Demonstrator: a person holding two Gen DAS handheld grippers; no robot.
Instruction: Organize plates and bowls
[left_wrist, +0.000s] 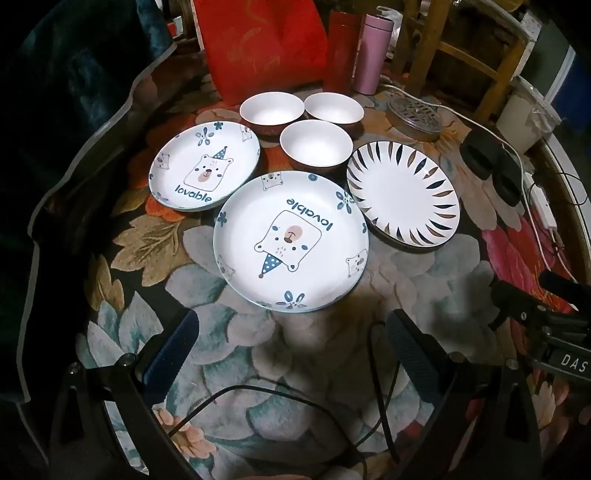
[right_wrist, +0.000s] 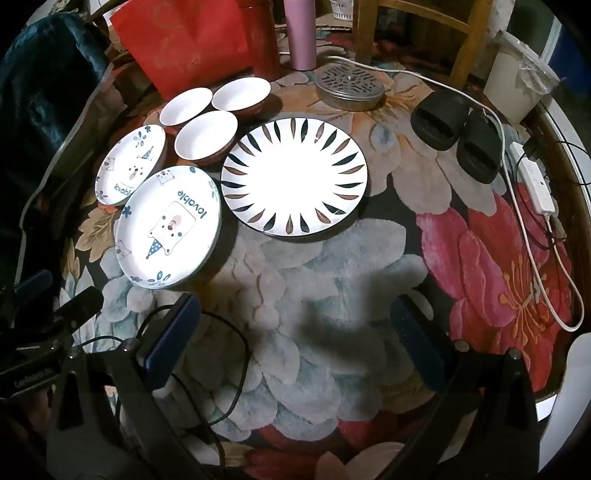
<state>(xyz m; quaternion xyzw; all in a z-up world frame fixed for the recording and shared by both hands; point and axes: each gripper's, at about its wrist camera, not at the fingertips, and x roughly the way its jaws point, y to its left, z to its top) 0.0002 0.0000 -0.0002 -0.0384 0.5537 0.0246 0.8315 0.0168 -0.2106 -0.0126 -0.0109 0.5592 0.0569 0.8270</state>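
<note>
I saw glossy glazed ceramic on the bear plates (left_wrist: 290, 245), the leaf-patterned plate (right_wrist: 294, 177) and the bowls (left_wrist: 315, 146). The floral rug (right_wrist: 332, 277) looked soft, matt and piled. My tongs' pads (left_wrist: 175, 350) were ribbed, dull blue rubber. The far round lid (right_wrist: 349, 85) was perforated metal.

Both bear plates (left_wrist: 291, 245) (left_wrist: 204, 166) read "lovable"; right gripper (right_wrist: 295, 325) mount reads "DAS".

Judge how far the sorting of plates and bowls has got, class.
Done: nothing, no stacks.
In hand: nothing; left gripper and right gripper hang open above the mat.
Left: three bowls, two bear plates, one leaf-rimmed plate, all lying singly.
</note>
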